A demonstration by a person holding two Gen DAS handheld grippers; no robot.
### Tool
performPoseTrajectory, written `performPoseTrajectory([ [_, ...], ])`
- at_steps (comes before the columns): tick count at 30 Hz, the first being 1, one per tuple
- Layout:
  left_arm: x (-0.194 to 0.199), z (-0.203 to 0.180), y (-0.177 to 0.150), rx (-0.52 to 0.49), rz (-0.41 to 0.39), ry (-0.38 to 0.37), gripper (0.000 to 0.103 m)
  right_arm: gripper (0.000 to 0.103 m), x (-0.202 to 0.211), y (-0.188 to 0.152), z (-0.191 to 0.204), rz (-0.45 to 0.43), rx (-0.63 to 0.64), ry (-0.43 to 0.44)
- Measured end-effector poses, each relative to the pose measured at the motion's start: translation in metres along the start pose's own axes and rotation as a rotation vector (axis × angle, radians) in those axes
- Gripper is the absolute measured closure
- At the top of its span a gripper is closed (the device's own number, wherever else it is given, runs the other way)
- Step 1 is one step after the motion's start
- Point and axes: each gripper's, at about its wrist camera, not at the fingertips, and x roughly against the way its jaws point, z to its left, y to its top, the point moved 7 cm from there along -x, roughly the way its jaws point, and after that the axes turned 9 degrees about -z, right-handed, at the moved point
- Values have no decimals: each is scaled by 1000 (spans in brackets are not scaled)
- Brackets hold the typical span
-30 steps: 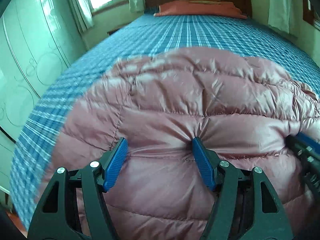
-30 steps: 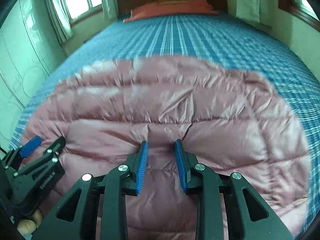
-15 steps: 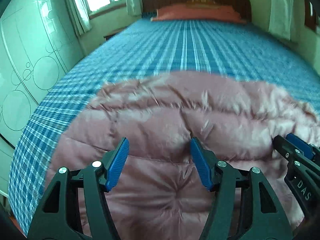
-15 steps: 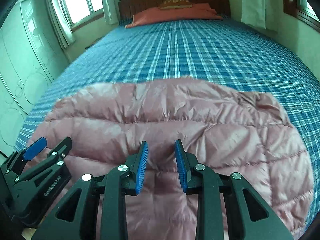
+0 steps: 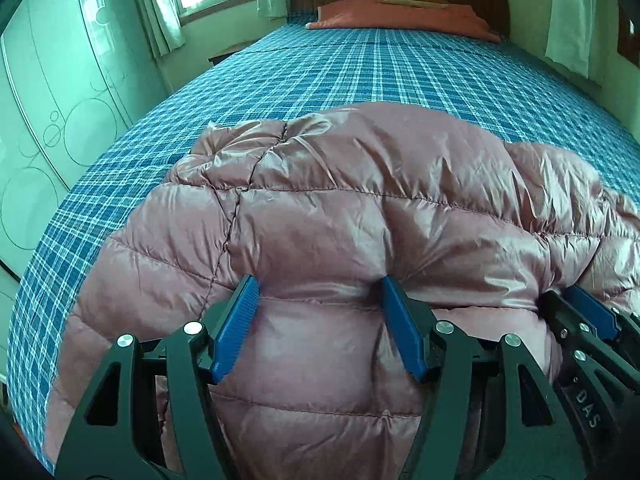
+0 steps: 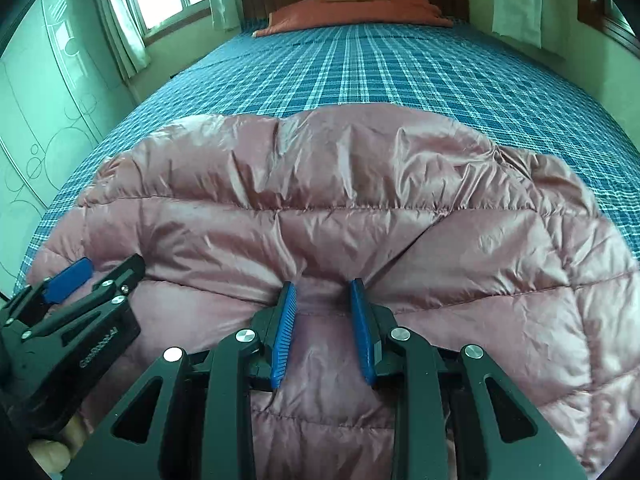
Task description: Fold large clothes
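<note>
I'm mid-fold: both grippers hold the near edge of the pink down jacket, which lies puffed on the blue plaid bedsheet. My left gripper is clamped on a thick bunch of it, my right gripper on a narrower pinch. Next, I judge, carry that edge across evenly. One jacket, two grippers, one orange pillow

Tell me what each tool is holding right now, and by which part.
Both hold the pink puffer jacket by its near edge: the right tool pinches a narrow bunch of padding, the left tool clamps a wider puffy fold beside it.
</note>
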Motion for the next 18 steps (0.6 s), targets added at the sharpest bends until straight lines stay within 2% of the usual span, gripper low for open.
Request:
performPoseTrajectory([
  [11, -8, 0, -4, 8, -24, 0, 39, 74, -5, -2, -1, -19, -10, -1],
  [18, -6, 1, -3, 9, -20, -10, 38, 74, 9, 3, 4, -14, -6, -29],
])
